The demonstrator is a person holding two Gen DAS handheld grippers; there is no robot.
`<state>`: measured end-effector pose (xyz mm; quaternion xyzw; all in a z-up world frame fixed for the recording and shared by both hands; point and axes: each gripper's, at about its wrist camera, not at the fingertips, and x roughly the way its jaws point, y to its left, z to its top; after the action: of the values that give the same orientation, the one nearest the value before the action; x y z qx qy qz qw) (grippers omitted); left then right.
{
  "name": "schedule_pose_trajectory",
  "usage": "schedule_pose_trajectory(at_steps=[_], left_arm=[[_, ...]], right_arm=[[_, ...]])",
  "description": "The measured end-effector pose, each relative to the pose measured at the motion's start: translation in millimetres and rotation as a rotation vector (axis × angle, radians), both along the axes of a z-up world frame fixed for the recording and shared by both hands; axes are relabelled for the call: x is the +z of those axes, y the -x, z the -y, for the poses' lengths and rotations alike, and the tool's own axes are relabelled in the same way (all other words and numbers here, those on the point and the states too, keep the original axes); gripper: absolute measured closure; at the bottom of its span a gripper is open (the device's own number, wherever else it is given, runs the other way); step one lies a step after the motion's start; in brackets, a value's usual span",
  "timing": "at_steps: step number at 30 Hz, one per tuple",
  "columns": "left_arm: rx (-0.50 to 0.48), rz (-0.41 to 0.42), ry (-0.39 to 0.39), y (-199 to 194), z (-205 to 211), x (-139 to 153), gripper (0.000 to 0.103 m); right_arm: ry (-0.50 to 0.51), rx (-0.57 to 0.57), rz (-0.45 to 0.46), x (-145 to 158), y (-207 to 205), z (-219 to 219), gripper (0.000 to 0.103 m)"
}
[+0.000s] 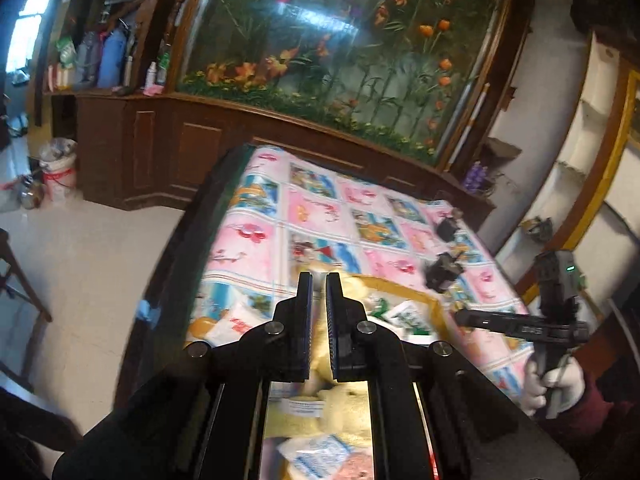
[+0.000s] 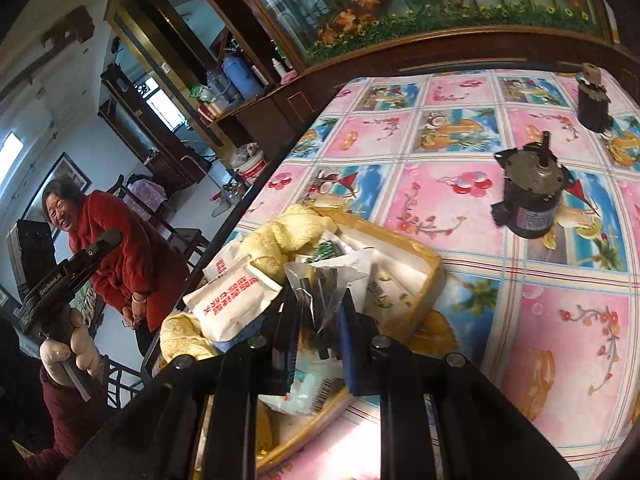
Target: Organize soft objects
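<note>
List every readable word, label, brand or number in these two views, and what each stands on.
"GenRobot.AI": white print on the body of the left gripper, seen from the right wrist view.
Red characters on the white paper packet: upside down, too blurred to read.
Blue label on the black motor: too small.
White tag on the yellow plush: blurred.
Green and white packet: blurred.

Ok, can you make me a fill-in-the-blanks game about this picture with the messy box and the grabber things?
1. The right gripper is shut on a clear plastic ____.
2. The fluffy towel hanging over the cardboard box is ____ in colour.
3. Two dark motors stand on the tablecloth, outside the ____.
4. The white paper packet has ____ writing.

Missing words: bag; yellow; box; red
</note>
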<state>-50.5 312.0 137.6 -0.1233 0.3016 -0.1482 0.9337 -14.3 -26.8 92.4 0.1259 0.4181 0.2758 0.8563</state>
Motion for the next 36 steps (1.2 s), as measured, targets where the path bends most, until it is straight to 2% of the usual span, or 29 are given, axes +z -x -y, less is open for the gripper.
schedule_pose_trajectory(at_steps=[2, 4, 5, 7, 10, 13, 15, 17, 18, 19, 20, 21, 22, 23, 24, 26, 28, 34, 36], left_arm=[[0.016, -0.085, -0.017, -17.7, -1.9, -17.0, 0.091], [0.023, -0.171, -0.048, -35.7, 0.2, -38.9, 0.077], [0.021, -0.199, -0.067, -42.8, 2.0, -49.5, 0.075], [0.034, -0.246, -0.103, -60.5, 3.3, -70.2, 0.074], [0.032, -0.309, -0.078, -80.0, -1.7, -93.4, 0.074], [0.033, -0.391, -0.046, -98.7, -4.9, -115.7, 0.074], [0.049, -0.400, -0.076, -104.0, -1.4, -122.1, 0.072], [0.039, -0.379, -0.117, -104.8, 7.8, -121.3, 0.061], [0.021, -0.373, -0.146, -104.1, 16.2, -121.1, 0.049], [-0.003, -0.369, -0.190, -104.1, 24.4, -121.1, 0.044], [-0.042, -0.371, -0.260, -103.6, 36.5, -121.7, 0.044], [-0.065, -0.365, -0.320, -103.5, 45.0, -121.4, 0.050], [-0.099, -0.365, -0.297, -103.2, 47.6, -120.0, 0.081], [-0.113, -0.372, -0.272, -104.2, 46.3, -119.9, 0.095], [-0.120, -0.387, -0.246, -104.8, 44.4, -121.2, 0.102], [-0.120, -0.365, -0.228, -101.1, 42.1, -120.2, 0.102], [-0.100, -0.345, -0.174, -96.2, 32.7, -115.0, 0.103], [-0.069, -0.225, 0.063, -71.6, -6.3, -74.8, 0.103], [-0.064, -0.183, 0.076, -59.1, -11.5, -60.2, 0.103]], right_arm=[[0.014, 0.031, -0.007, -1.6, -2.5, -15.1, 0.085], [0.055, 0.049, -0.025, -5.1, -6.9, -34.8, 0.085], [0.055, 0.049, -0.025, -5.1, -6.9, -34.8, 0.085], [0.065, 0.049, -0.044, -7.2, -7.5, -39.7, 0.085], [0.034, 0.052, -0.047, -6.1, -3.5, -36.7, 0.080], [0.016, 0.056, -0.046, -5.1, -2.8, -34.0, 0.079], [0.011, 0.050, -0.039, -2.5, -2.0, -33.2, 0.079], [0.013, 0.052, -0.033, -0.6, -1.8, -33.5, 0.079], [0.014, 0.054, -0.032, -0.1, -1.3, -34.2, 0.079], [0.018, 0.061, -0.037, -1.2, -1.9, -36.4, 0.079], [0.018, 0.061, -0.037, -1.2, -1.9, -36.4, 0.079], [0.023, 0.064, -0.040, -3.4, -2.0, -38.8, 0.079], [0.023, 0.064, -0.040, -3.4, -2.0, -38.8, 0.079], [0.025, 0.065, -0.042, -4.6, -2.4, -39.6, 0.079], [0.028, 0.065, -0.043, -5.7, -2.8, -40.3, 0.079], [0.038, 0.066, -0.039, -4.9, -4.3, -42.5, 0.079], [0.040, 0.065, -0.034, -3.6, -4.5, -42.5, 0.079], [0.044, 0.059, -0.010, 0.3, -5.6, -41.0, 0.079], [0.040, 0.058, -0.011, -0.6, -5.6, -40.2, 0.079]])
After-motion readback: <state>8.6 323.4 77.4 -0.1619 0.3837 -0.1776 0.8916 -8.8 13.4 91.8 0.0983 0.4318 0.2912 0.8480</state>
